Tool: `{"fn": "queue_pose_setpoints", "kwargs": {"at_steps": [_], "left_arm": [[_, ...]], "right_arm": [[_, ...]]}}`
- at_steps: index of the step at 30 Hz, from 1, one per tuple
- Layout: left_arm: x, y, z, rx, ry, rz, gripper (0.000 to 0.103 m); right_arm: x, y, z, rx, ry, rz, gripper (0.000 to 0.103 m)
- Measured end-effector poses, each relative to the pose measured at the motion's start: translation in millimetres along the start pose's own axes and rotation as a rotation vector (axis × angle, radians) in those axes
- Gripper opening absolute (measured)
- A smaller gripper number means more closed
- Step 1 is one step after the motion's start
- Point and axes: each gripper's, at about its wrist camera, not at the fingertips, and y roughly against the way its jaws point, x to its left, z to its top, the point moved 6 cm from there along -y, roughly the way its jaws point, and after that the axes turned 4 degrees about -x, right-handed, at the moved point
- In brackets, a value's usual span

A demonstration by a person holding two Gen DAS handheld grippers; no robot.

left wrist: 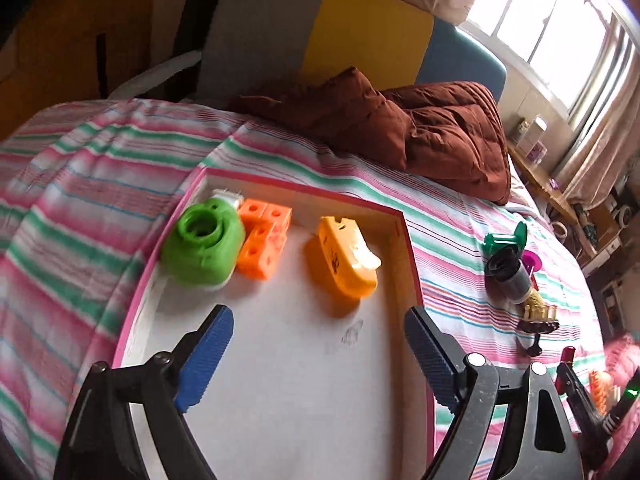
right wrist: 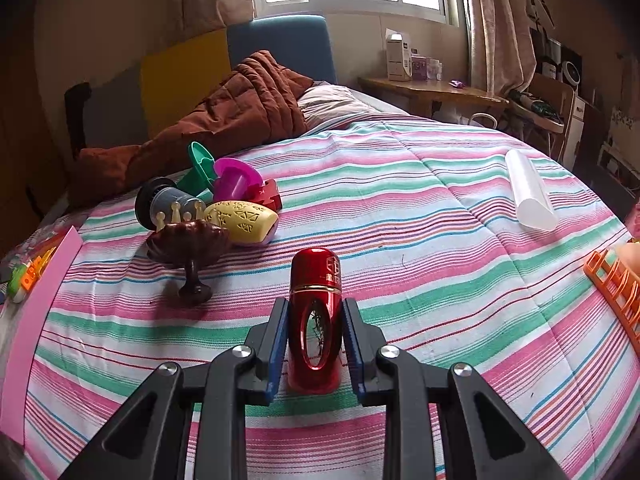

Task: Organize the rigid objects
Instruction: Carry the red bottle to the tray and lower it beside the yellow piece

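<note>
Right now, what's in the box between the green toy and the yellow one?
The orange cube blocks, touching the green toy, apart from the yellow toy; the left wrist view shows it.

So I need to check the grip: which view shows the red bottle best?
The right wrist view: the red bottle stands centred and sharp between the right gripper's pads. The left wrist view catches only a sliver of it near its right edge.

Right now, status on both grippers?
Left gripper open over tray, empty. Right gripper shut on red bottle. Toy pile ahead-left, not blocking.
</note>
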Motion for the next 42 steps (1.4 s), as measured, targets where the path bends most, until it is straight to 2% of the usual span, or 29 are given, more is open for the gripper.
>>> {"fn": "queue_pose_setpoints", "kwargs": {"at_steps": [4, 8, 13, 19, 24, 32, 42], "left_arm": [[7.6, 22.4, -12.9, -0.013, 0.014, -0.011, 0.09], [12.4, 37.7, -25.6, -0.027, -0.008, 0.006, 0.092], [16.4, 44.8, -42.3, -0.002, -0.001, -0.004, 0.093], [19.0, 58.7, -49.0, -0.025, -0.027, 0.0, 0.093], [26.1, 70.5, -52.7, -0.039, -0.024, -0.004, 0.093], [42.0, 85.0, -55.3, -0.058, -0.011, 0.0, 0.094], [59.4, 90.8, -55.0, -0.066, 0.024, 0.011, 0.095]], "right_arm": [[14.4, 4.8, 1.4, 0.008, 0.044, 0.029, 0.026], [43.8, 12.4, 1.8, 0.025, 0.059, 0.109, 0.026], [99.9, 19.4, 3.7, 0.052, 0.051, 0.243, 0.026], [173.3, 23.4, 13.7, 0.088, 0.06, 0.396, 0.026], [232.1, 16.1, 22.1, 0.136, 0.092, 0.478, 0.026], [300.1, -14.1, 32.8, 0.201, 0.174, 0.493, 0.026], [320.9, -60.3, 37.5, 0.281, 0.173, 0.412, 0.026]]}}
